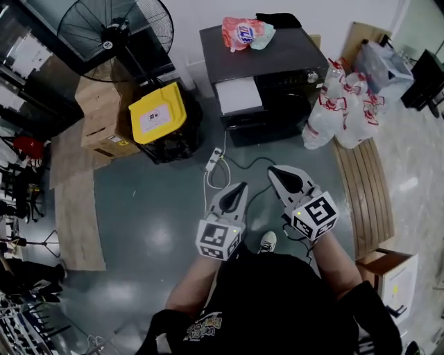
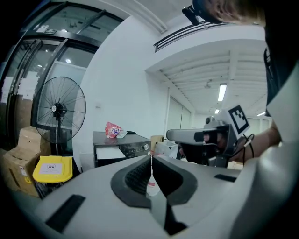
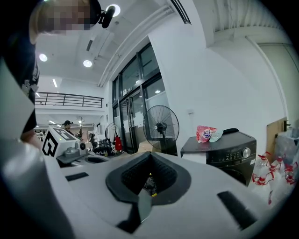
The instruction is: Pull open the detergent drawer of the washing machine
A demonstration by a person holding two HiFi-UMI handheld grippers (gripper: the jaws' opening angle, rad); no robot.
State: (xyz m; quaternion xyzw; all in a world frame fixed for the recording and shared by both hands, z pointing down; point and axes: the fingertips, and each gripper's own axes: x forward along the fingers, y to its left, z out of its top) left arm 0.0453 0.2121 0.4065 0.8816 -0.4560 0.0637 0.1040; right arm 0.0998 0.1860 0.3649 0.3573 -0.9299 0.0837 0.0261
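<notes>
left tongs (image 1: 241, 186) shut, tips pressed together, nothing pinched between them; right tongs (image 1: 272, 170) likewise closed and empty, only a sliver of dark clutter with a yellow speck visible past the pads in the right gripper view. both side by side over the grey floor (image 1: 152, 208), pointing toward the washing machine (image 1: 277, 69) yet well apart from it, touching no part of it. detergent drawer (image 1: 238, 96) a white panel at the upper left of the machine's front, seemingly flush and closed, but too small to make out any handle or gap. lower part of the machine hidden behind the tongs' own grey bodies in both gripper views. pink bag (image 1: 243, 32) on the machine's top, next to a dark object (image 1: 279, 19) too dim to name. fan (image 1: 114, 31) cut off by the upper edge of the head view. yellow bin lid (image 1: 158, 112) just beside cardboard boxes (image 1: 104, 128). white bags (image 1: 343, 111) against the machine's right side, covering its lower corner. forearms half hidden under a dark shirt at the bottom edge
</notes>
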